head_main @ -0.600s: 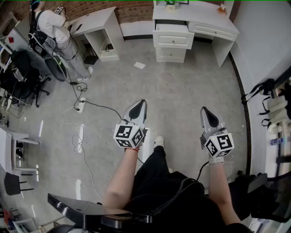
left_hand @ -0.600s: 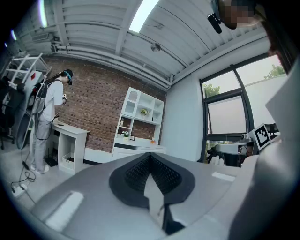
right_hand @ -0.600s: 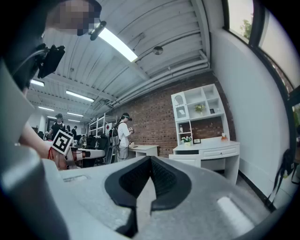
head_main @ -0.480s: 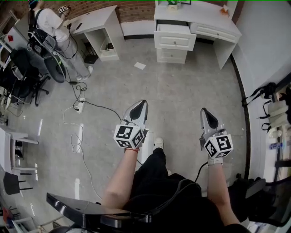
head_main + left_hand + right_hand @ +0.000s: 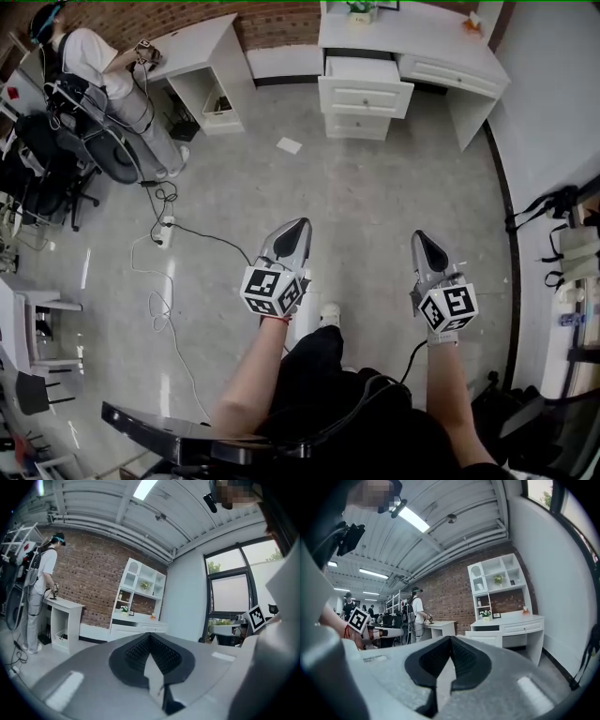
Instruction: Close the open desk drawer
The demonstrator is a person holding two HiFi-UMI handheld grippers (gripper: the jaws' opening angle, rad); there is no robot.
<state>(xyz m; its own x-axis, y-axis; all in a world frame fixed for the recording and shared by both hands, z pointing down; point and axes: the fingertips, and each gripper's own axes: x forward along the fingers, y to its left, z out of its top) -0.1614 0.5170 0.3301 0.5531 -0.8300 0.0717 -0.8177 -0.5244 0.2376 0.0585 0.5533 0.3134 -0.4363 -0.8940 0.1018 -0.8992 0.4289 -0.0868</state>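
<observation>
A white desk (image 5: 412, 33) stands against the brick wall at the top of the head view. Its top left drawer (image 5: 366, 86) is pulled out, with more drawers under it. The desk (image 5: 520, 623) also shows far ahead in the right gripper view, and small in the left gripper view (image 5: 136, 627). My left gripper (image 5: 295, 228) and right gripper (image 5: 419, 238) are held low over the grey floor, well short of the desk. Both are shut with nothing between their jaws.
A smaller white side table (image 5: 202, 56) stands left of the desk, with a person (image 5: 103, 75) working at it. Office chairs (image 5: 52, 159) crowd the left side. A cable and power strip (image 5: 164, 230) trail across the floor. A scrap of paper (image 5: 289, 145) lies near the desk.
The view has shifted a little toward the desk. Both grippers sit slightly higher in the picture, still shut and side by side. The person at the left has turned toward the side table.
</observation>
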